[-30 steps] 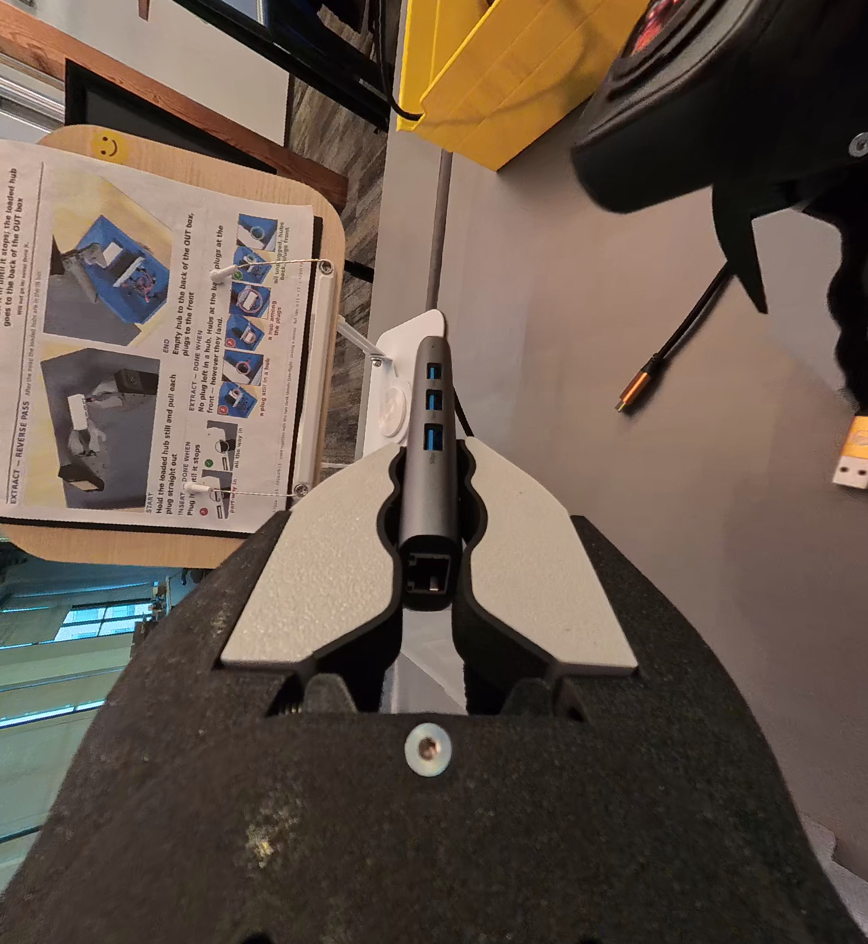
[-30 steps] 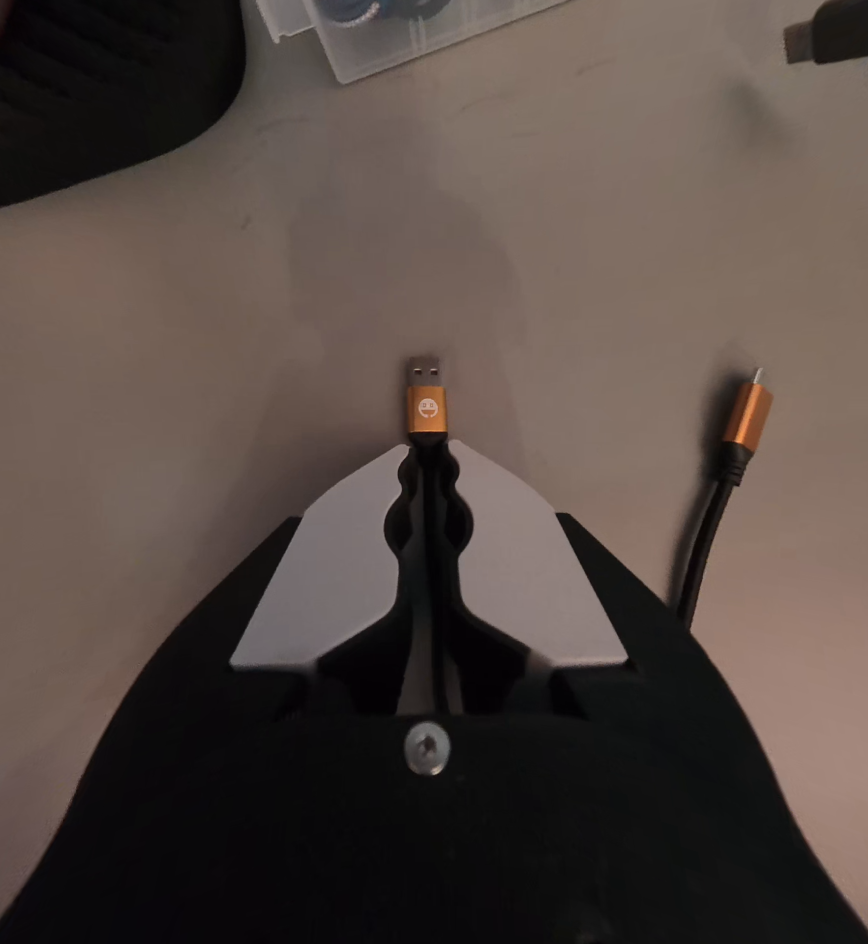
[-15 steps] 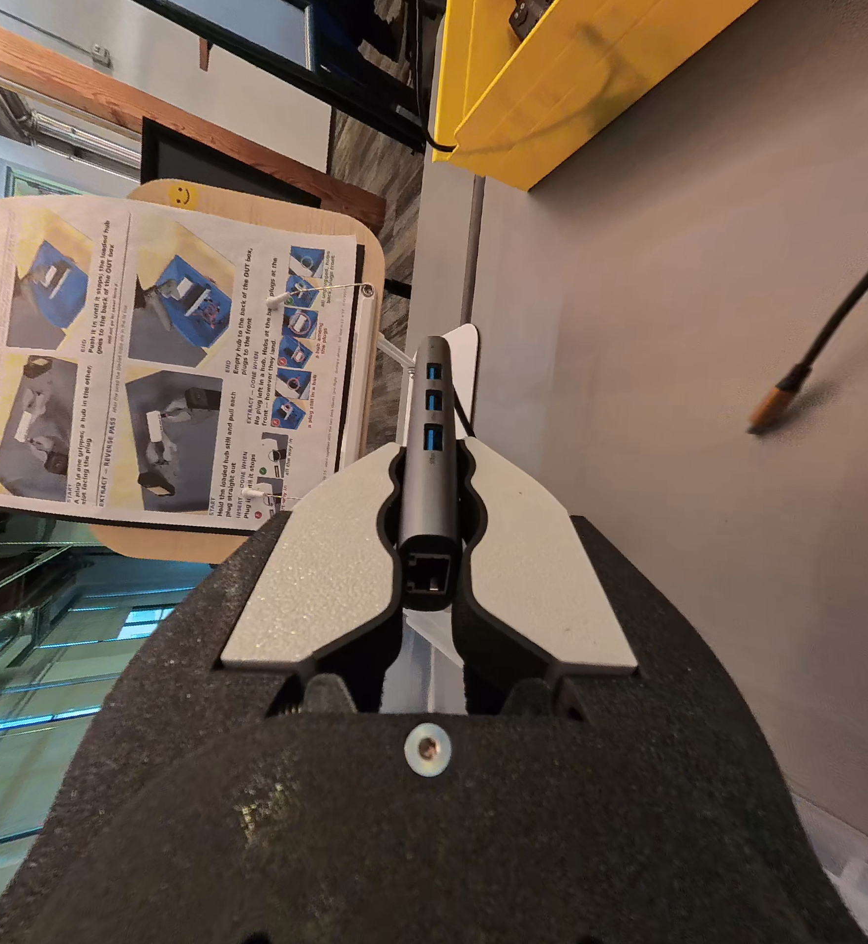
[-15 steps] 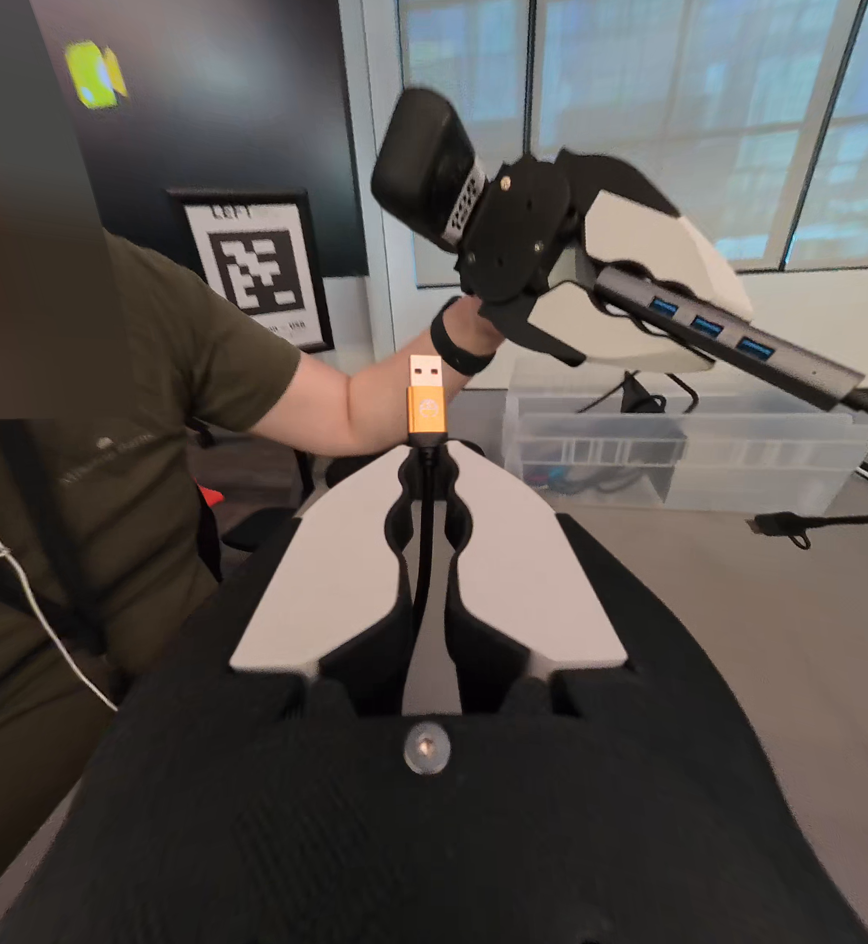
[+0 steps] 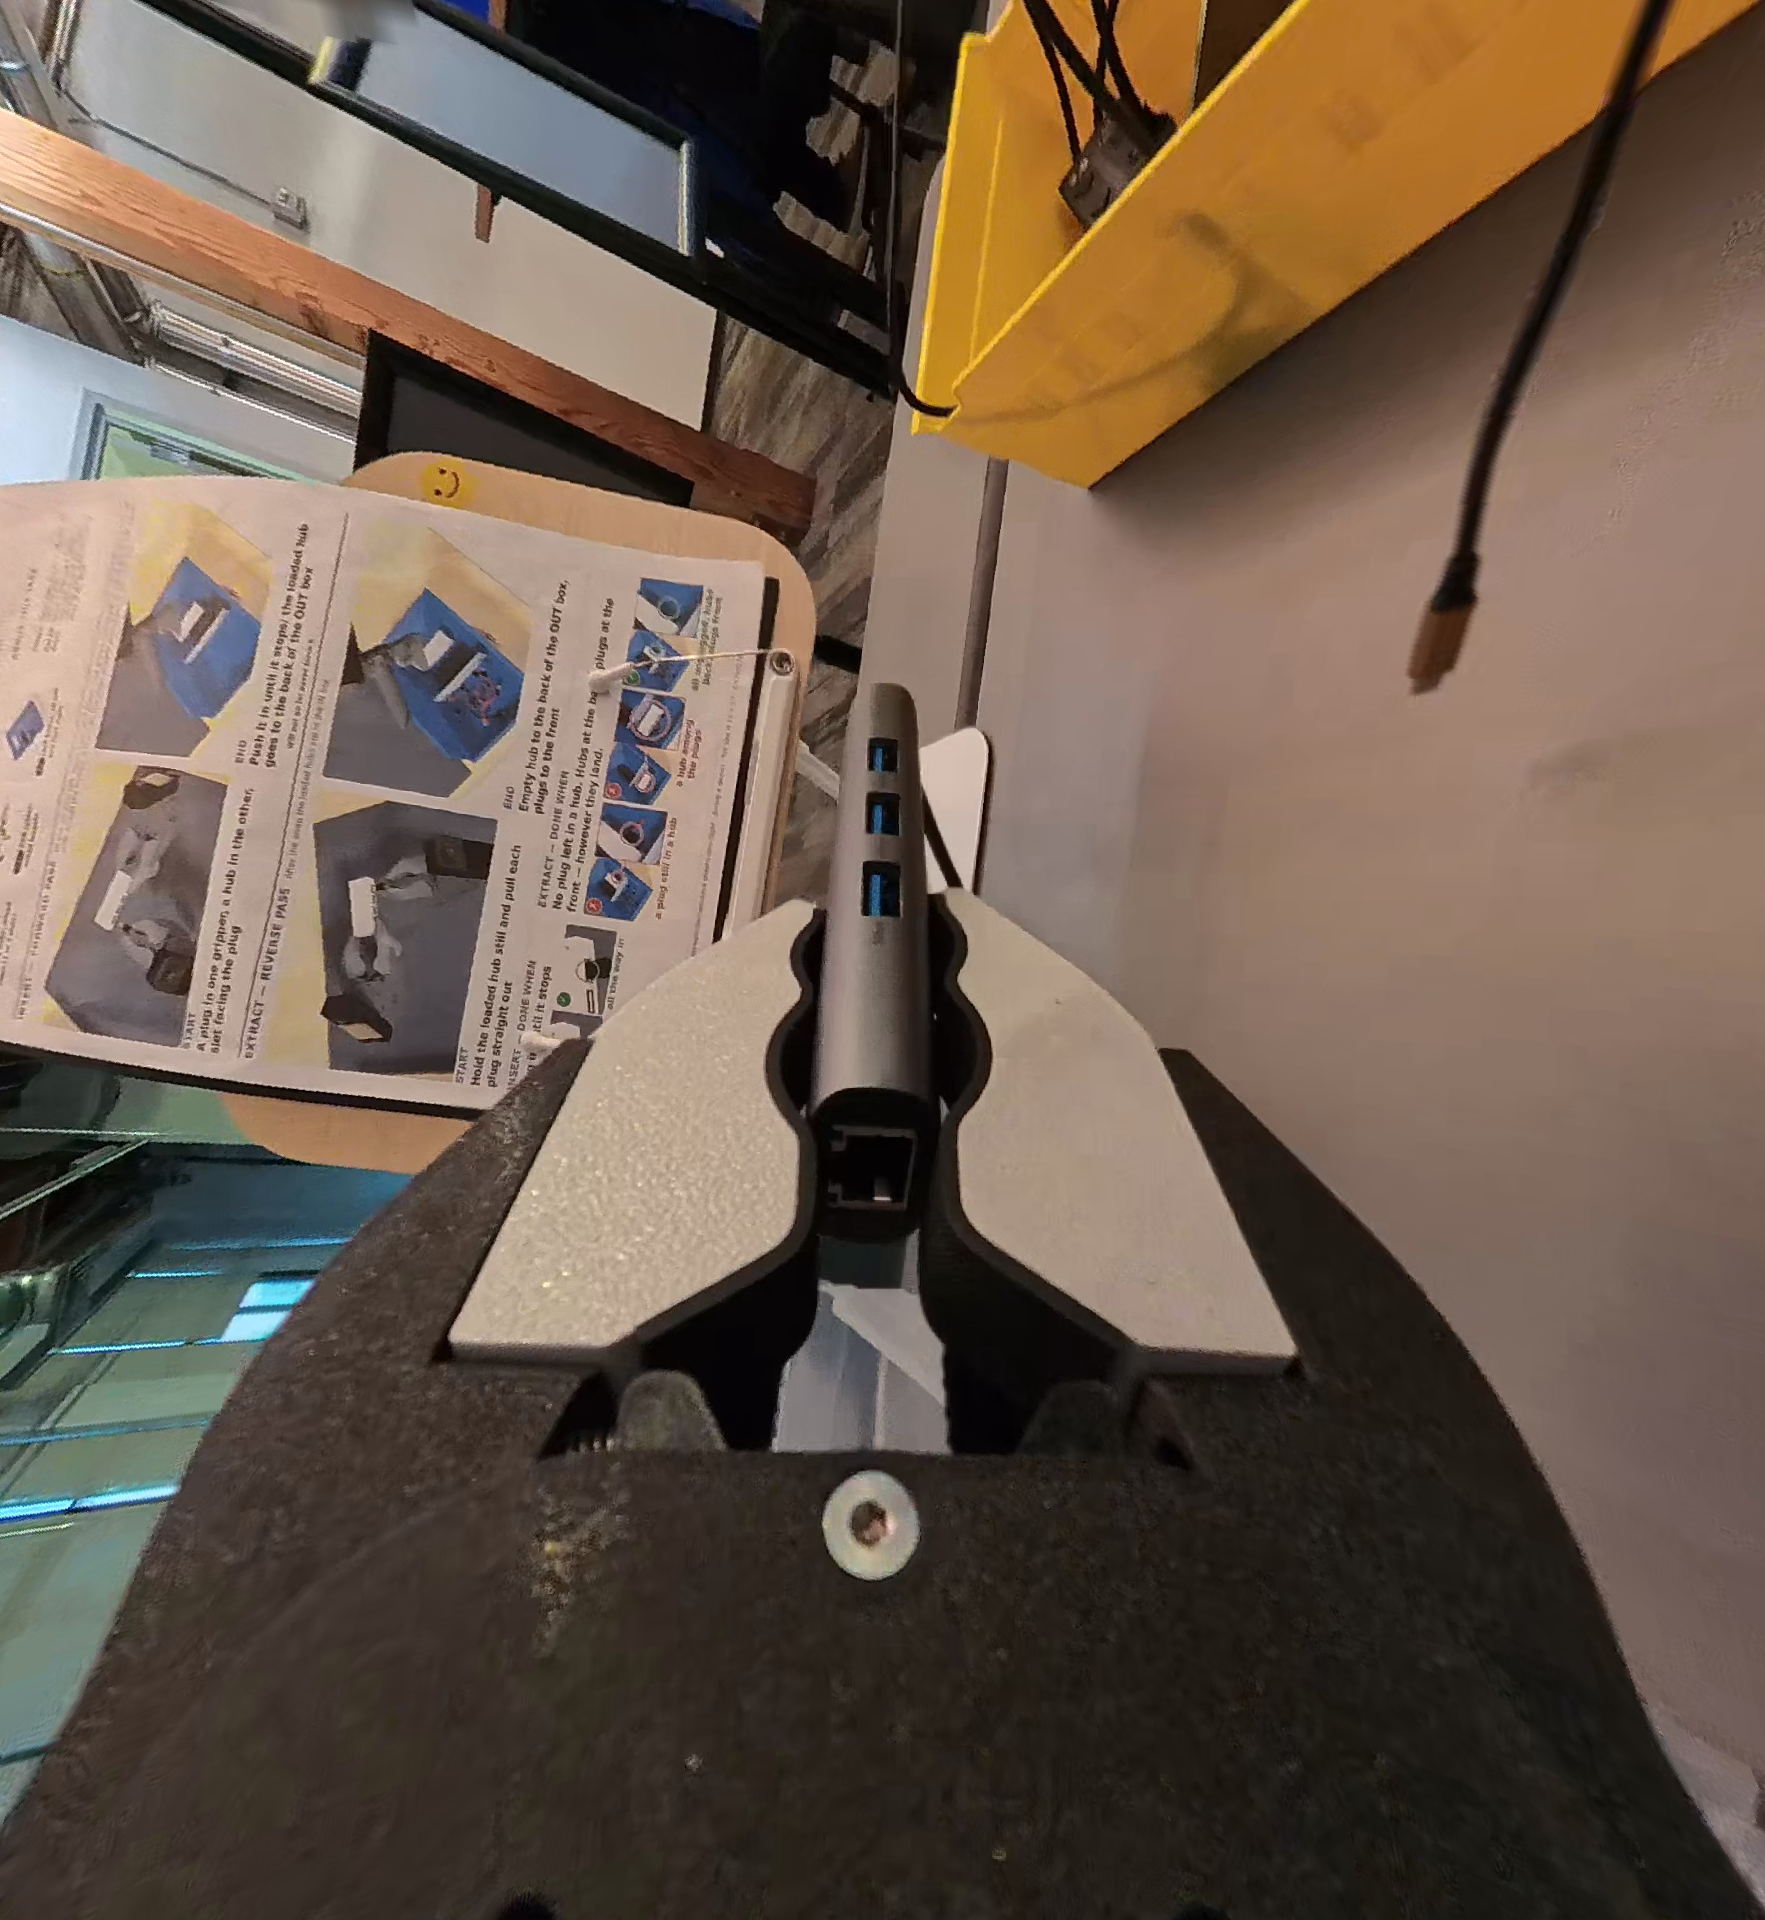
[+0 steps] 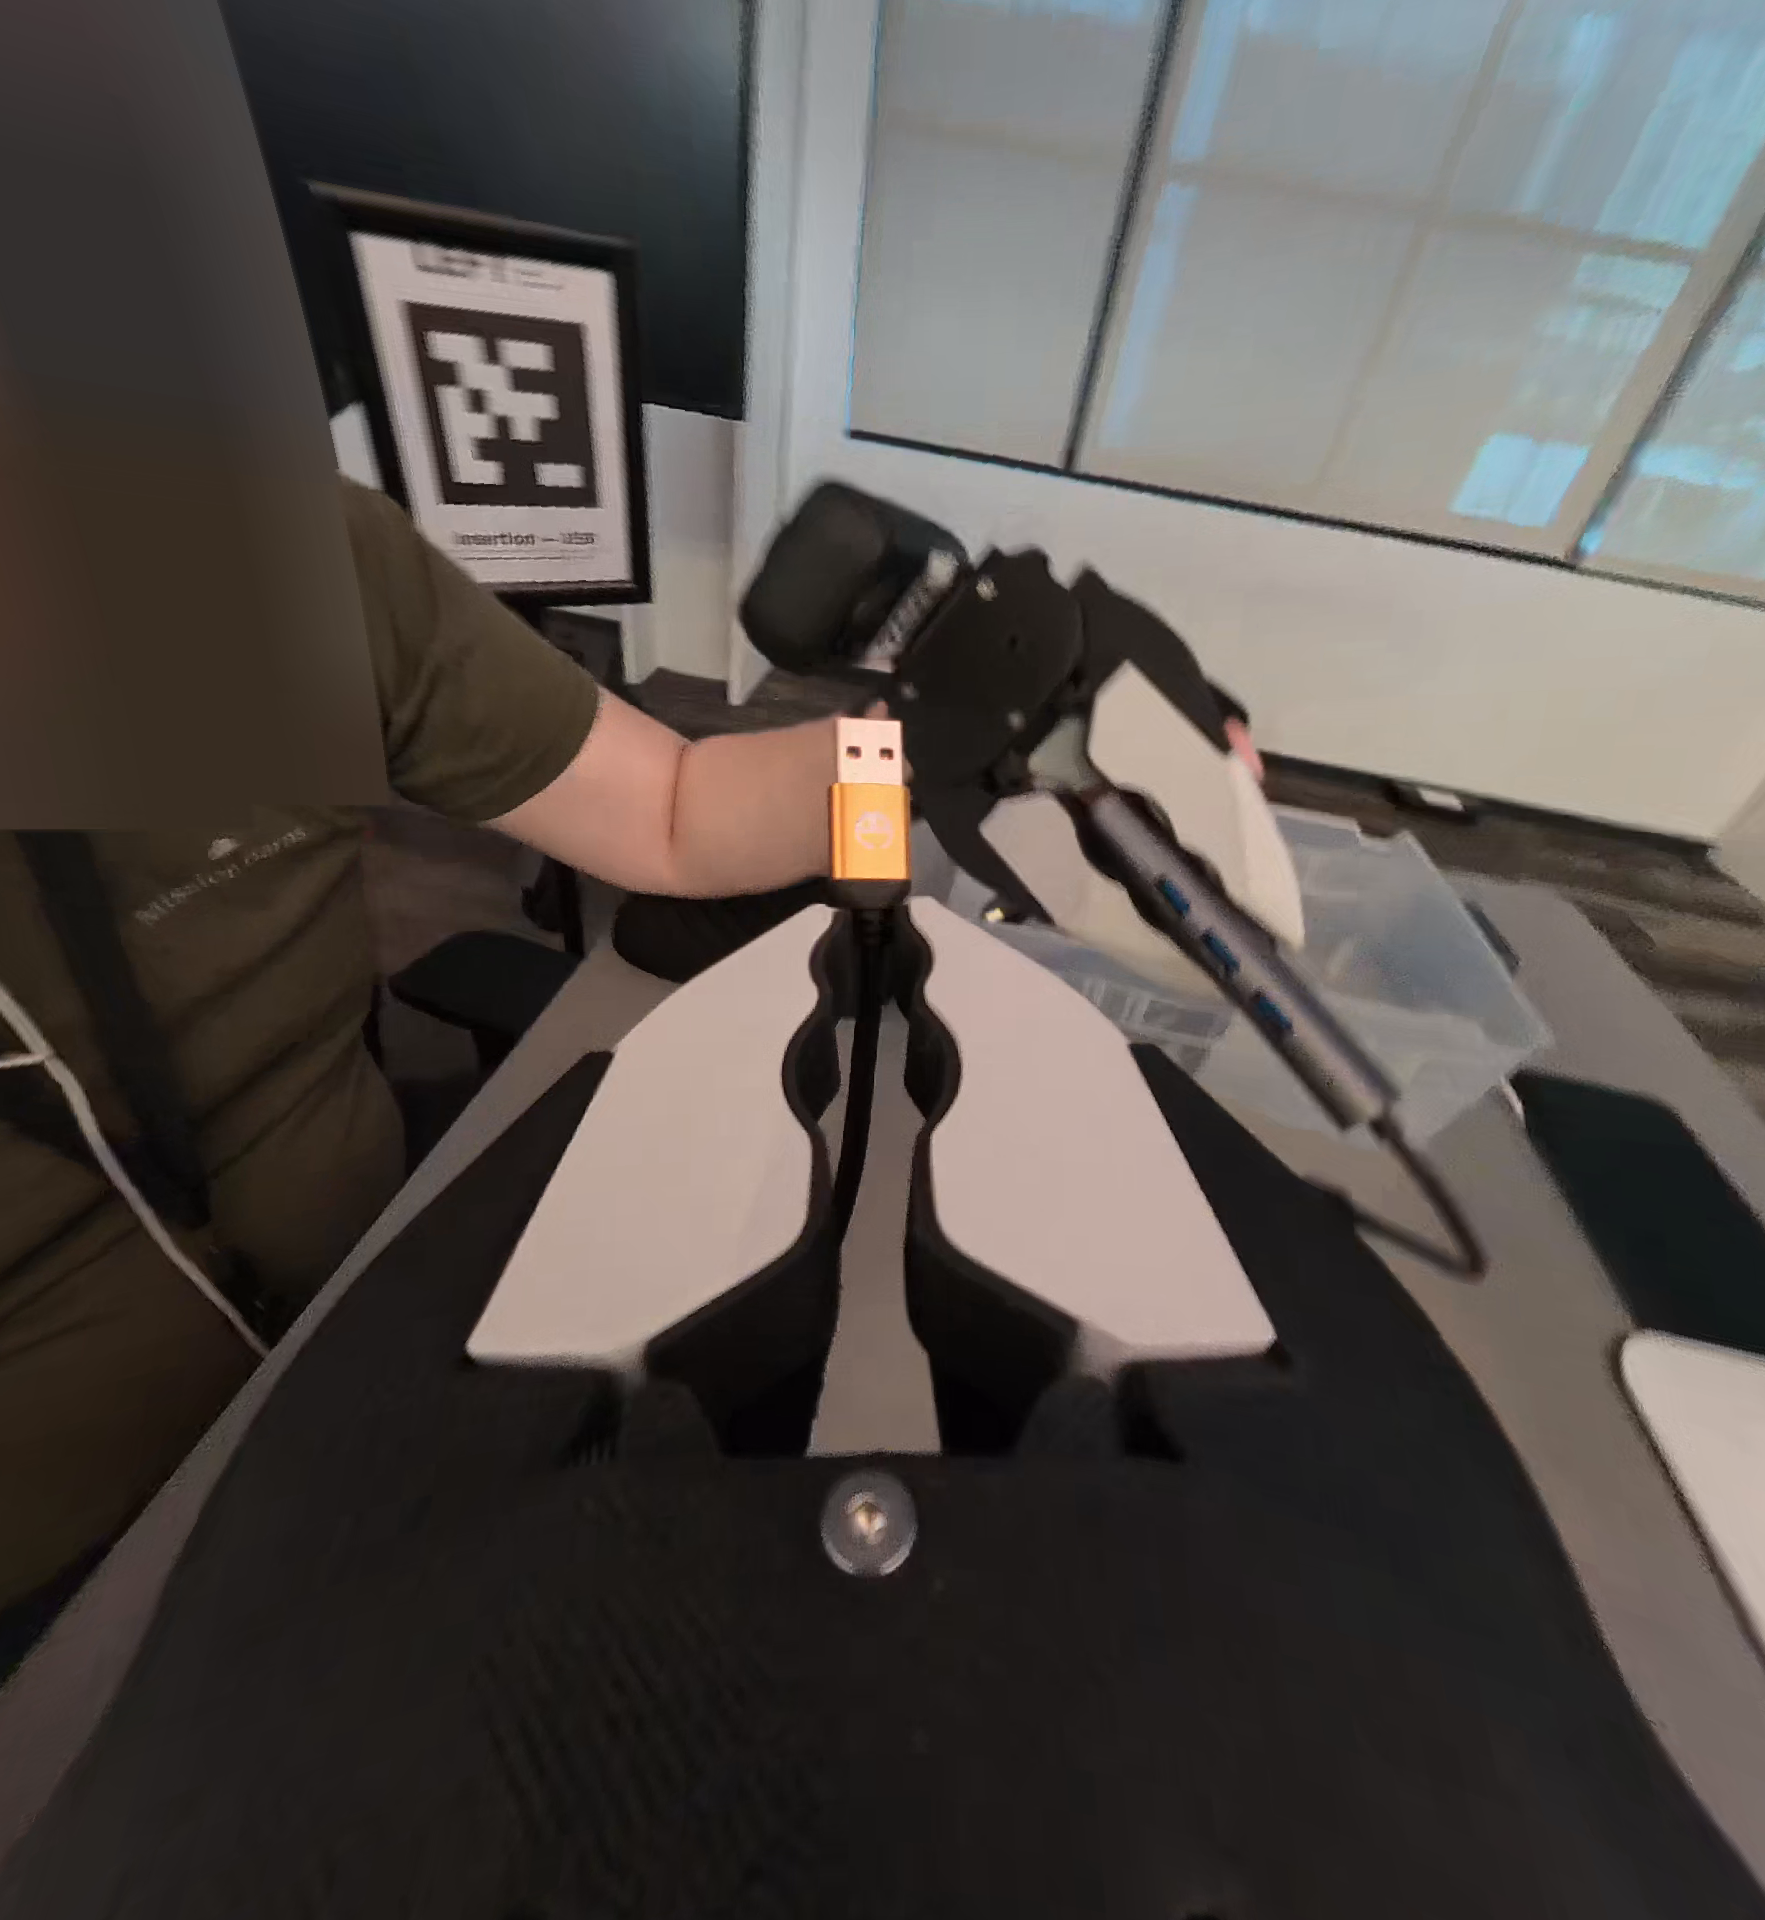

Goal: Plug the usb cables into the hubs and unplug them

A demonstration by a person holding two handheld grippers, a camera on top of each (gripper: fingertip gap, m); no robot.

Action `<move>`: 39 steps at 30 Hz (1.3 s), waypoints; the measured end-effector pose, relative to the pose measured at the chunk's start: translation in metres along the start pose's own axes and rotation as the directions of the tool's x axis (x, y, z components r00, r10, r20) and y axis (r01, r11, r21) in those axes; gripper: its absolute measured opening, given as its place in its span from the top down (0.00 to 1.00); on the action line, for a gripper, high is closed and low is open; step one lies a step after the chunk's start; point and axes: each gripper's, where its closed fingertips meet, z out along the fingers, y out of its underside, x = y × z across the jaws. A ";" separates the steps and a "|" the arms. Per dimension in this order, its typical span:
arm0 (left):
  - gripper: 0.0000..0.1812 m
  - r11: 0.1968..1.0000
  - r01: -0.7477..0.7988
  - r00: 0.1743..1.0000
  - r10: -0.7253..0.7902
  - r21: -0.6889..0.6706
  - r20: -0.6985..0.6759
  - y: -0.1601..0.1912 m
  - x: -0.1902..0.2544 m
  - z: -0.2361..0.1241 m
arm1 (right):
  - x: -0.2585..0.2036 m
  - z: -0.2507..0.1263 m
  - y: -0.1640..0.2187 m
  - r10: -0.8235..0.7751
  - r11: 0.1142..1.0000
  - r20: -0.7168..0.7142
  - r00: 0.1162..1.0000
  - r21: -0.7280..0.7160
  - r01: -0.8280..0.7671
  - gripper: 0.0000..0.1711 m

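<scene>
While left claw clamps hub, hub's tail cable hidden.

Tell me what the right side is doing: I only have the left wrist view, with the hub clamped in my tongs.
Observer: The right tongs are shut on the black cable just behind the orange USB plug, whose metal tip points up.
Operator: Is the plug in a port yet?
Observer: No. The hub is off to the plug's right, apart from it, all three blue ports empty.
Operator: Which way does my hub sit from there?
Observer: It slants down to the right out of the left tongs, its own cable looping to the grey table.
</scene>
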 end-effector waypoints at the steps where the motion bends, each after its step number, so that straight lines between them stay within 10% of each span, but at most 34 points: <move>1: 0.91 1.000 0.015 1.000 -0.015 0.013 0.001 -0.002 -0.001 -0.001 | -0.004 -0.003 -0.013 -0.031 0.999 0.048 0.998 0.014 0.030 0.95; 6: 0.91 0.995 0.087 0.996 -0.087 0.057 -0.002 -0.010 -0.006 -0.006 | -0.027 -0.024 -0.056 -0.175 0.977 0.250 0.952 0.166 0.136 0.95; 18: 0.91 0.993 0.099 0.995 -0.100 0.059 0.012 -0.021 -0.004 -0.006 | -0.011 -0.049 -0.028 -0.129 0.986 0.275 0.953 0.139 0.093 0.95; 27: 0.91 0.992 -0.056 0.984 0.074 -0.115 0.161 -0.006 -0.007 0.006 | 0.061 -0.041 0.035 0.014 0.919 -0.236 0.972 -0.380 -0.106 0.95; 39: 0.91 0.948 -0.151 0.960 0.208 -0.280 0.187 0.014 -0.003 0.018 | 0.074 0.003 0.071 0.003 0.741 -0.483 0.875 -0.587 -0.326 0.95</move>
